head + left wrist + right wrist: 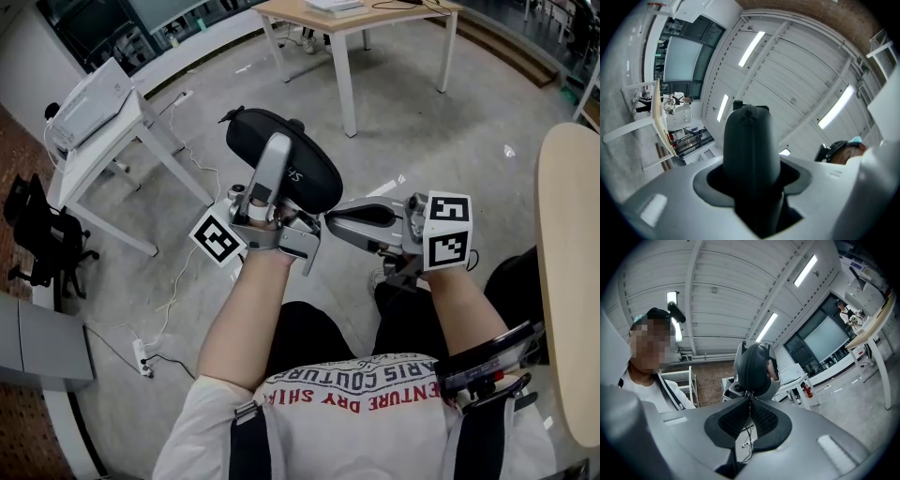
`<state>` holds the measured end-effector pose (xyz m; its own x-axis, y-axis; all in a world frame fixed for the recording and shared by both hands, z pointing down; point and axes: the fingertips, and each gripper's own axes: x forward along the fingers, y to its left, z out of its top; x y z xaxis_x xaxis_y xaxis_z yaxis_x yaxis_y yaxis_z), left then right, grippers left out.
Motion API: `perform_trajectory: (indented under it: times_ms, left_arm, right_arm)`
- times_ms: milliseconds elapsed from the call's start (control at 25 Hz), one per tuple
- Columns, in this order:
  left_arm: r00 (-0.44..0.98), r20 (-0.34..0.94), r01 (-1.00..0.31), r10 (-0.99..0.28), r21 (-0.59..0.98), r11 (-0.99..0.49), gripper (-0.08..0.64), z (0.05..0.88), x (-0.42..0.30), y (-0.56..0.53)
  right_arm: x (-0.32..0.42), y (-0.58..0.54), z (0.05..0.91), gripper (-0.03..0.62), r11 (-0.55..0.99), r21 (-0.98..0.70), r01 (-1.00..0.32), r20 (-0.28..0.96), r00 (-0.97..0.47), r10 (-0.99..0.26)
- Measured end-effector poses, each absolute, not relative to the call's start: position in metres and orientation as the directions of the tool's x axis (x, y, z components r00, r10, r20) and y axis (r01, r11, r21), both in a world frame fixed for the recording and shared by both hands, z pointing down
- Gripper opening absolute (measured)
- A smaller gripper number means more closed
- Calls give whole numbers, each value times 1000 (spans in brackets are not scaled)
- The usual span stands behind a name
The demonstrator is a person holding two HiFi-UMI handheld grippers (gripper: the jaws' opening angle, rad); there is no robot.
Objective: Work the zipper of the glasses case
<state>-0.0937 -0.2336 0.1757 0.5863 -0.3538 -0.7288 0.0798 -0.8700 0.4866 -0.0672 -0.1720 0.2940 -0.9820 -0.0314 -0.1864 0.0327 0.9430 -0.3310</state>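
Observation:
The black oval glasses case (309, 173) is held up in the air in front of the person. My left gripper (275, 187) is shut across its middle. In the left gripper view the case (750, 136) stands up between the jaws and fills the gap. My right gripper (328, 221) reaches in from the right to the case's near end. In the right gripper view its ribbed pads (761, 416) meet at the tips right under the case (753, 366), pinched on the small zipper pull (749, 394), which barely shows.
Below is grey floor with a white table (103, 117) at the left, a wooden-topped table (356, 19) at the back and a round tabletop (567, 281) at the right edge. A black office chair (42, 239) and a power strip (142, 356) sit at the left.

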Motion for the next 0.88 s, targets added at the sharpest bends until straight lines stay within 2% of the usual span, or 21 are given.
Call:
perform_trajectory:
  times_ms: [160,240,400,520,680,880]
  left_arm:
    - [632,-679,15,-373,492,-871,250,186,-97,-236]
    - [654,-648,-25,-390,498,-867,250,194,-105,-238]
    - [732,-517,-165,-444,497,-852,252,222,-119,-239]
    - [813,-314,-323,-491,459,-828,252,261,-120,-241]
    - [834,94,-547,-544,275,-791,252,339,-110,-238]
    - [847,221,-529,-484,256,-809,253,375,-76,-202]
  right_arm:
    - [-61,-177,305,20,951,-308,-23,-141,-988,-70]
    - [-55,-182,314,2,952,-298,-68,-101,-990,-102]
    - [-42,-192,329,-3,944,-297,-142,-50,-985,-164]
    - [-36,-200,336,-3,940,-287,-185,-17,-980,-198]
    - [-30,-206,350,-5,935,-262,-239,36,-970,-239]
    - [5,-189,356,-2,903,-278,-329,47,-943,-329]
